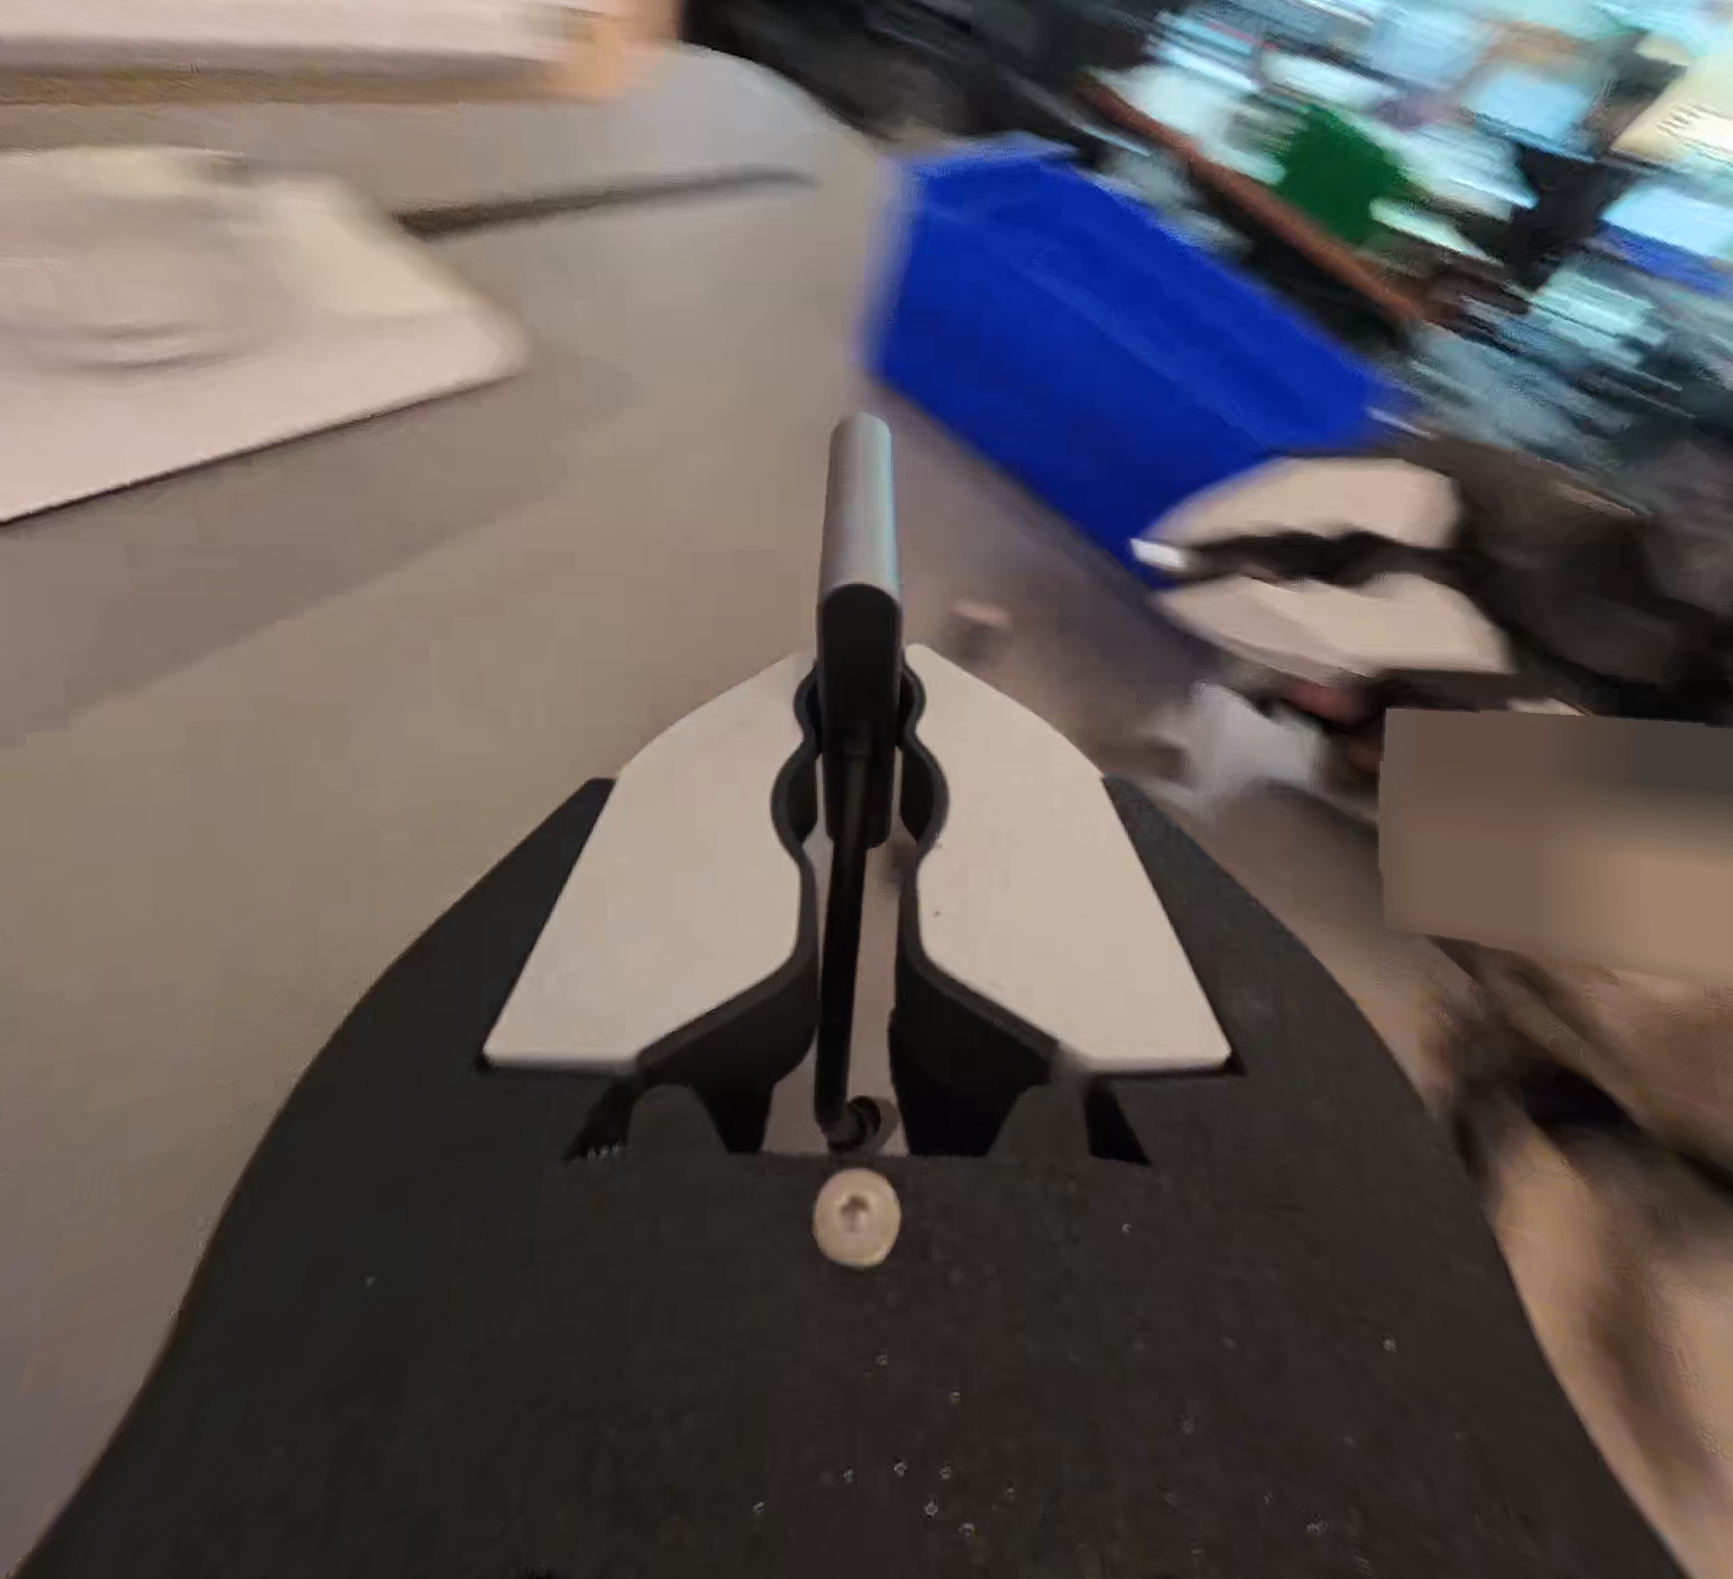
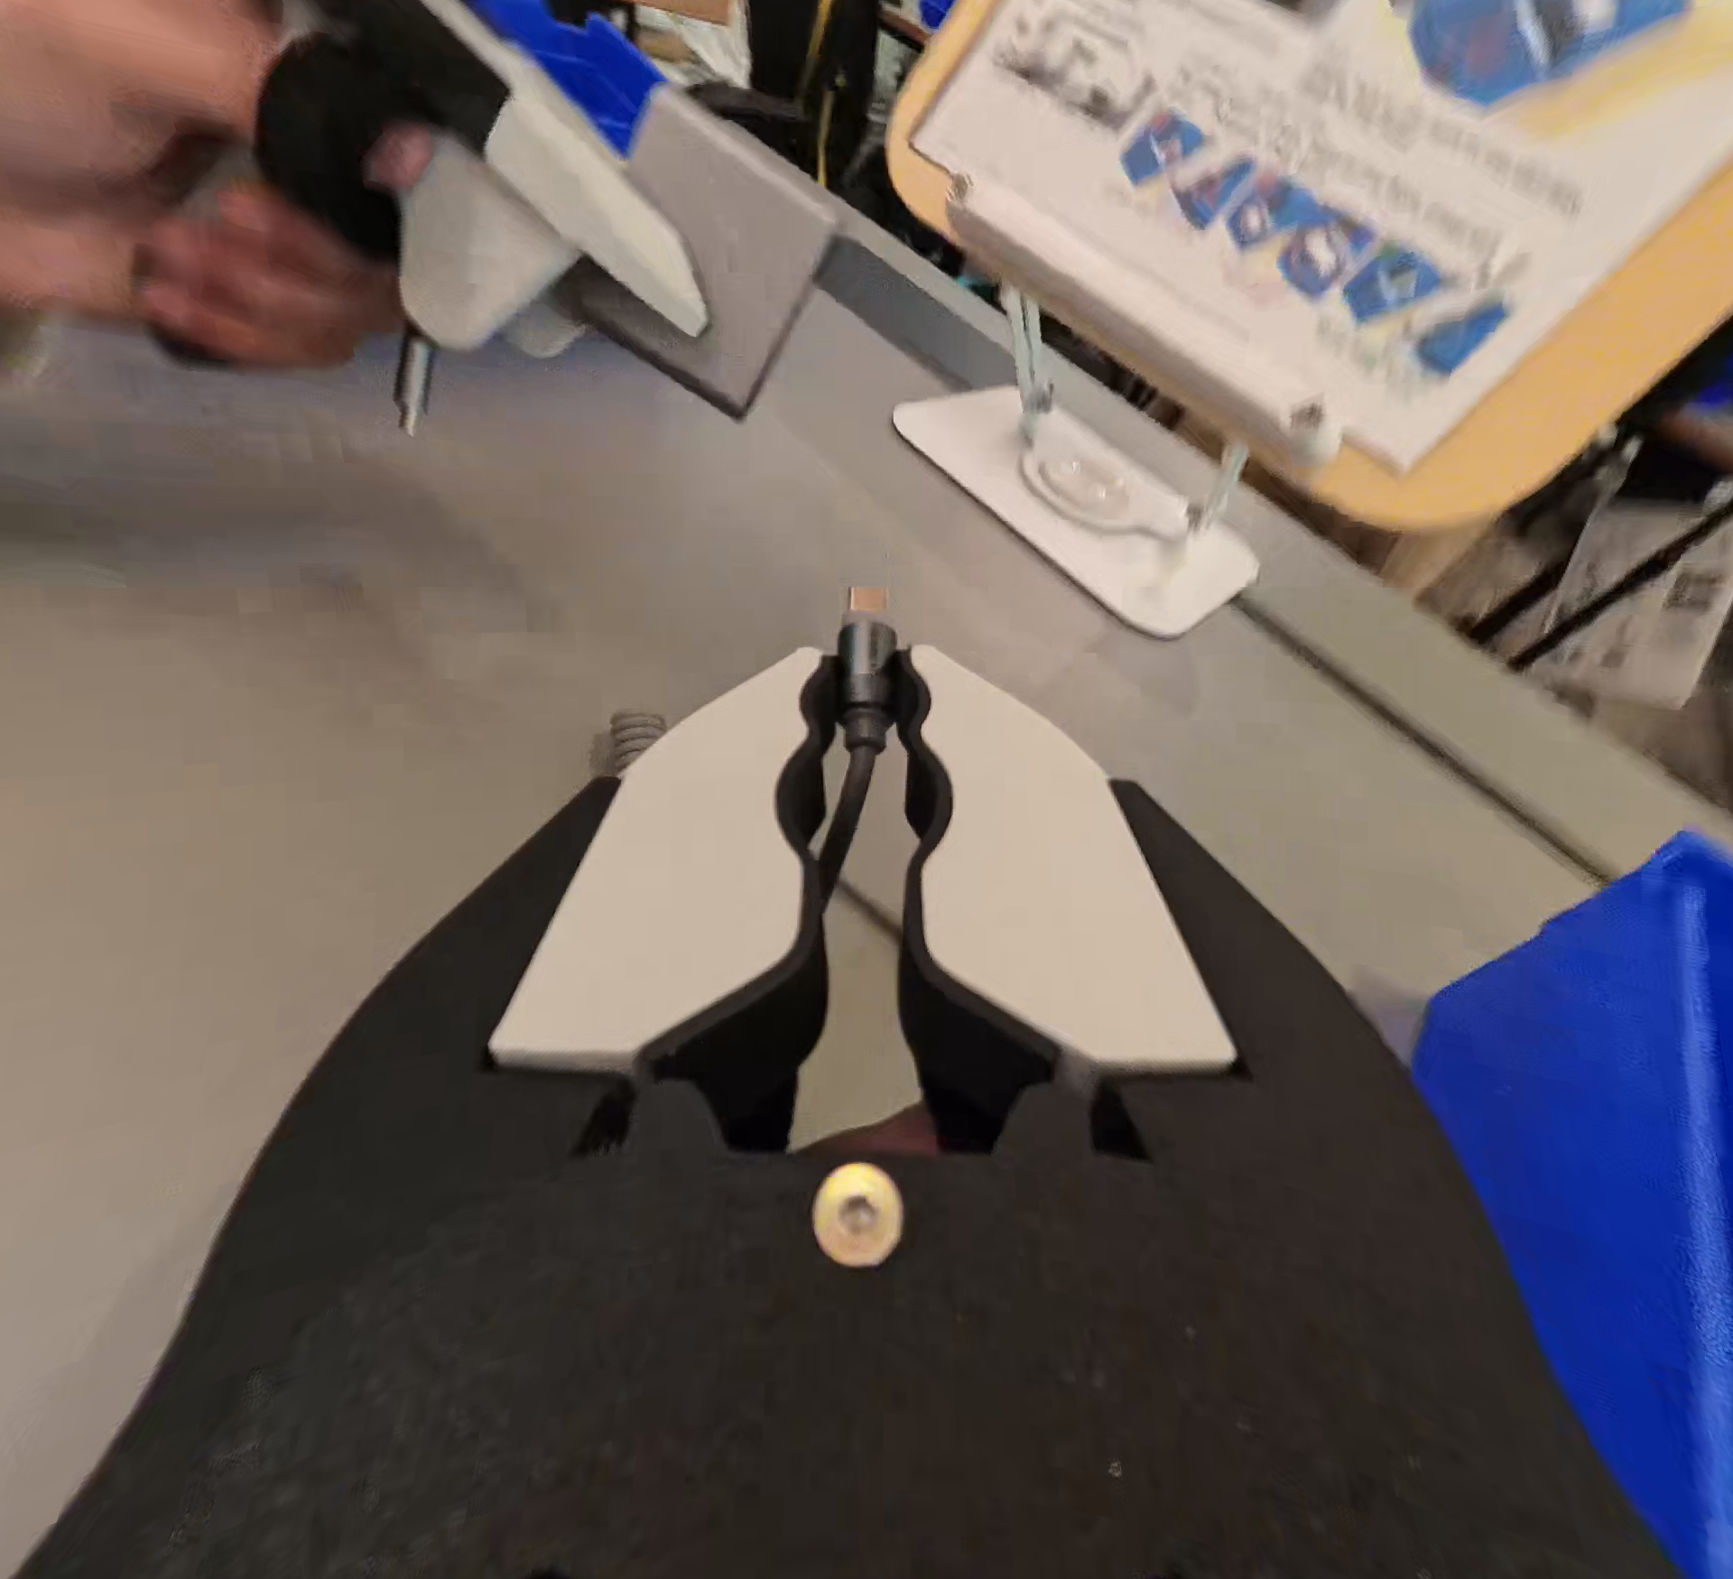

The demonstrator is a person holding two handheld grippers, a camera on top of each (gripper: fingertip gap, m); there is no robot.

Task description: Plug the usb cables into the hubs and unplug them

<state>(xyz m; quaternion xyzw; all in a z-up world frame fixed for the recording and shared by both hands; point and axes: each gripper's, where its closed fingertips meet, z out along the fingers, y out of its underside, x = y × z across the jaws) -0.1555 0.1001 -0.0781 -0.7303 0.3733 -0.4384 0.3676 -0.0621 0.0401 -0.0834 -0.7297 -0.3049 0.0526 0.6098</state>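
In the left wrist view my left gripper (image 1: 861,680) is shut on a slim grey USB hub (image 1: 858,502) seen edge-on, with its black end between the fingertips. The hub's black cable (image 1: 839,924) runs back between the fingers. In the right wrist view my right gripper (image 2: 865,671) is shut on the black plug of a USB cable (image 2: 865,657), whose metal tip (image 2: 865,599) points forward. The left gripper (image 2: 675,296) shows at upper left there, holding the flat grey hub (image 2: 731,249) above the table, apart from the plug. The right gripper (image 1: 1313,568) appears blurred in the left view.
A grey table (image 2: 375,596) lies below. A printed sign on a stand with a white base (image 2: 1078,493) stands far right, also in the left view (image 1: 234,333). Blue bins sit at the right edge (image 2: 1594,1159) and beyond the hub (image 1: 1078,333). A person's hand (image 2: 141,174) holds the left gripper.
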